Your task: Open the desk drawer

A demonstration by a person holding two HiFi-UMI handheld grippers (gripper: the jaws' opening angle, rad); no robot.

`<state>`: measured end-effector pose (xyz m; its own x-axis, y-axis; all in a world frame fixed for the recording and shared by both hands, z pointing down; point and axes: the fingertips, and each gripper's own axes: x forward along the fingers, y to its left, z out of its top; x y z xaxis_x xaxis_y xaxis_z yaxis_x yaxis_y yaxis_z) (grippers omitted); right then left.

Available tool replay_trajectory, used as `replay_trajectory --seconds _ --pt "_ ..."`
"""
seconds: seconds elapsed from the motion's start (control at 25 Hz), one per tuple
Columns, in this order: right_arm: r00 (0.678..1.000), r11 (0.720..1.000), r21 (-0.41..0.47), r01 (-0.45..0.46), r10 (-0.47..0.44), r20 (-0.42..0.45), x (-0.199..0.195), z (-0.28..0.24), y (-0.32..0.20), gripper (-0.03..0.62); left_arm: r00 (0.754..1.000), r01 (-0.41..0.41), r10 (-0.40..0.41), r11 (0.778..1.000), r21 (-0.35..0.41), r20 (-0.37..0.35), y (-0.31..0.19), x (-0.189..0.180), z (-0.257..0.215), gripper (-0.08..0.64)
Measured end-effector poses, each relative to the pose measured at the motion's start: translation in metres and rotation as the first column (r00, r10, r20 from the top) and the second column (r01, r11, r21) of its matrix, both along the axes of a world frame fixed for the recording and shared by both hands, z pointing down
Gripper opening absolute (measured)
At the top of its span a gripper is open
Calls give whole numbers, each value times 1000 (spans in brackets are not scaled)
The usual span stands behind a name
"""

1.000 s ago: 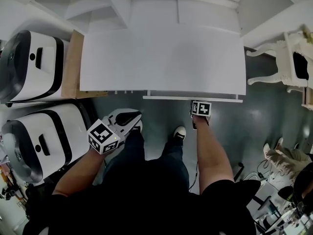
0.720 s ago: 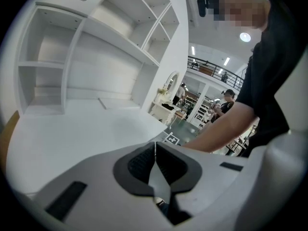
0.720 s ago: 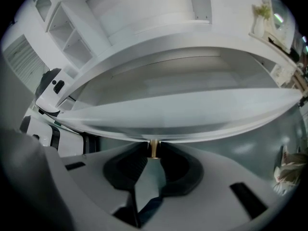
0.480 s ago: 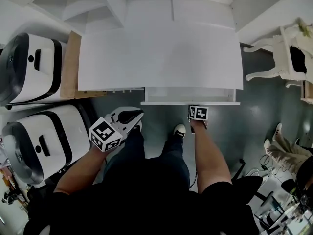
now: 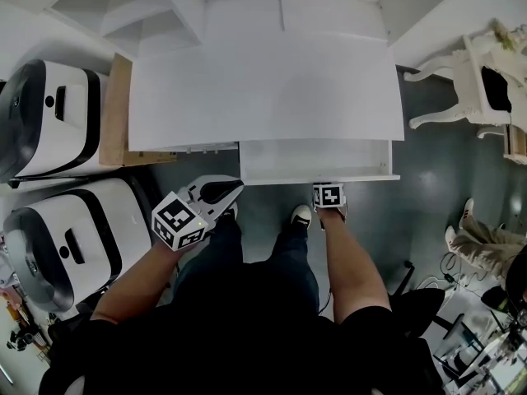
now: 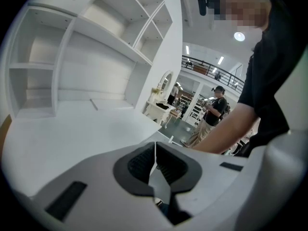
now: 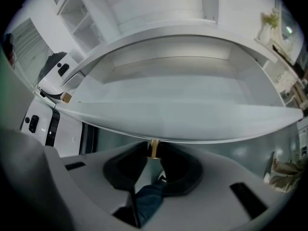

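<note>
Pinches the small brass drawer knob point(image 7: 154, 147) with the right hand-held gripper point(image 7: 154, 159), dark pads point(image 7: 130, 165) closed tight on its stem. Meets the front panel of the white desk drawer point(image 7: 183, 121) right at that knob. Holds the left hand-held gripper point(image 6: 155, 161) fully closed on nothing, pads pressed flat together, in the air in front of the white desk surface point(image 6: 72, 134).

From the head view, finds the drawer point(image 5: 313, 161) standing partway out from under the surface point(image 5: 263, 89), its tray bare and white. Places the right hand-held gripper point(image 5: 329, 189) at the drawer's front lip. Places the left one point(image 5: 222, 194) off to the left, apart from the desk and near two white-and-black machines point(image 5: 66, 237). Loses the knob there, hidden beneath the marker cube point(image 5: 328, 195).

Catches only in the left gripper view the white shelving point(image 6: 96, 37) behind the surface, and a person in a dark shirt point(image 6: 215, 110) standing far back. Shows only in the right gripper view the knob itself and the underside of the drawer front.
</note>
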<state>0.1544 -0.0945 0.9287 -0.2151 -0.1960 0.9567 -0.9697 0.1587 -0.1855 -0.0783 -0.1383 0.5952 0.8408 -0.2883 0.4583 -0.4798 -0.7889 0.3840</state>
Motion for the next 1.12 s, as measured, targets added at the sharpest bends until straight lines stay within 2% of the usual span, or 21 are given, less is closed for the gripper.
replay_trajectory --seconds 0.24,0.68,1.12 --pt "1000 1000 -15 -16 16 7 0 1 24 84 1000 -7 7 1000 5 -1 5 3 -2 17" --pt "999 999 -33 33 -33 -9 -3 2 61 84 1000 -24 24 1000 12 3 22 3 -4 17" --pt "1000 998 -52 22 -22 2 -2 3 98 84 999 -42 42 999 -1 13 42 6 0 17"
